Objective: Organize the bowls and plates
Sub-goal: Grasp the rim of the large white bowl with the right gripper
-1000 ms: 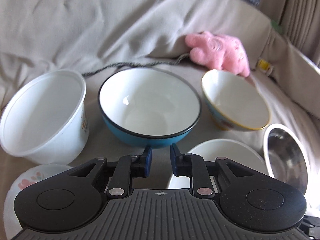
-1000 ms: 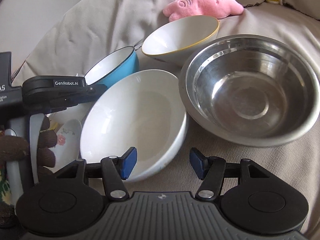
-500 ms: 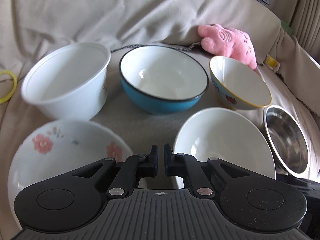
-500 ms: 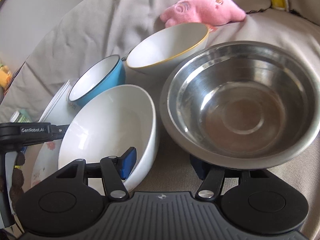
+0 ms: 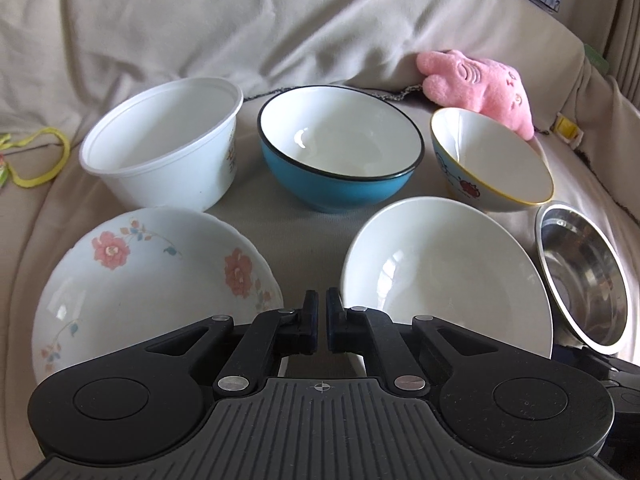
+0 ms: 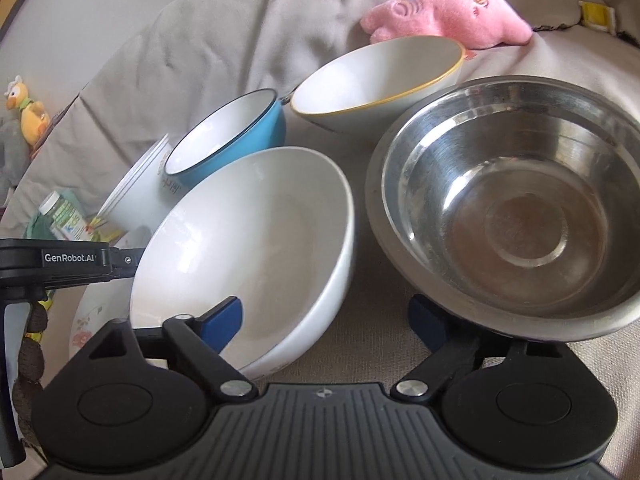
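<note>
You had pulled your nearly closed, empty left gripper [image 5: 322, 312] back, while your wide-open right gripper [image 6: 326, 320] straddled the near wall of the white bowl [image 6: 256, 232] at 11 o'clock; seat that rim deep before squeezing.

The right tongs [image 6: 326, 316] gape wide: the left finger sits inside the white bowl [image 6: 248, 240], the right finger under the steel bowl's [image 6: 516, 216] near rim.
</note>
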`<move>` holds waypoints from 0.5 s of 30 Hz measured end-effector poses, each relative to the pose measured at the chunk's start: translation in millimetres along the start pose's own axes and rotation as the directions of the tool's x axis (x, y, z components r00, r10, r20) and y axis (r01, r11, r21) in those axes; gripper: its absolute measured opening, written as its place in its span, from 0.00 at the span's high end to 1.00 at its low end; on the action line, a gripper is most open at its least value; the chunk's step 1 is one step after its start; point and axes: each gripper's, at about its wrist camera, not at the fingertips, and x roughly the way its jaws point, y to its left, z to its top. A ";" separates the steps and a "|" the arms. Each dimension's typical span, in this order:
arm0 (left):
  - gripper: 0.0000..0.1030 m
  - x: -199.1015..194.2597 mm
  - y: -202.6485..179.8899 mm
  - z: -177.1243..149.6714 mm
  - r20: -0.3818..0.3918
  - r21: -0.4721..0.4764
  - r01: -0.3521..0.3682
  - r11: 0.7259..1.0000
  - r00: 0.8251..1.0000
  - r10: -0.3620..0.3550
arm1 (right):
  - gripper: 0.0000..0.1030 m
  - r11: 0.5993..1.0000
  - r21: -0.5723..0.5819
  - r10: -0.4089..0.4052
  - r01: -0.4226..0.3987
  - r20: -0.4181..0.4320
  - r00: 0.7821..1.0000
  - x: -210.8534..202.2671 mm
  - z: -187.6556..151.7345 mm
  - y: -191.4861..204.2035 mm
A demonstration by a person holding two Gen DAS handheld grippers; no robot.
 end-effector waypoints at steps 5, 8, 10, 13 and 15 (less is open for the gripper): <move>0.97 -2.2 -4.6 -4.7 -0.008 -0.016 -0.032 0.999 0.999 0.031 | 0.00 0.999 -0.029 0.020 -0.020 -0.003 1.000 -1.3 -4.7 3.7; 0.97 -3.4 -5.2 -3.6 -0.020 -0.042 -0.033 0.999 0.999 0.032 | 0.00 0.999 -0.050 0.004 -0.005 -0.006 1.000 -0.4 -4.2 7.6; 0.97 -4.8 -6.0 -2.9 -0.020 -0.043 -0.033 0.999 0.999 0.032 | 0.00 0.999 -0.049 -0.006 0.005 -0.007 1.000 -0.1 -3.7 9.7; 0.97 -7.4 -6.4 -6.3 -0.007 -0.054 -0.032 0.998 0.999 0.031 | 0.00 0.998 -0.055 -0.021 0.021 -0.008 1.000 0.3 -2.6 12.8; 0.97 -9.7 -5.1 -9.7 0.005 -0.068 -0.026 0.997 1.000 0.026 | 0.00 0.999 -0.048 -0.021 0.021 0.006 1.000 -2.2 -5.7 12.6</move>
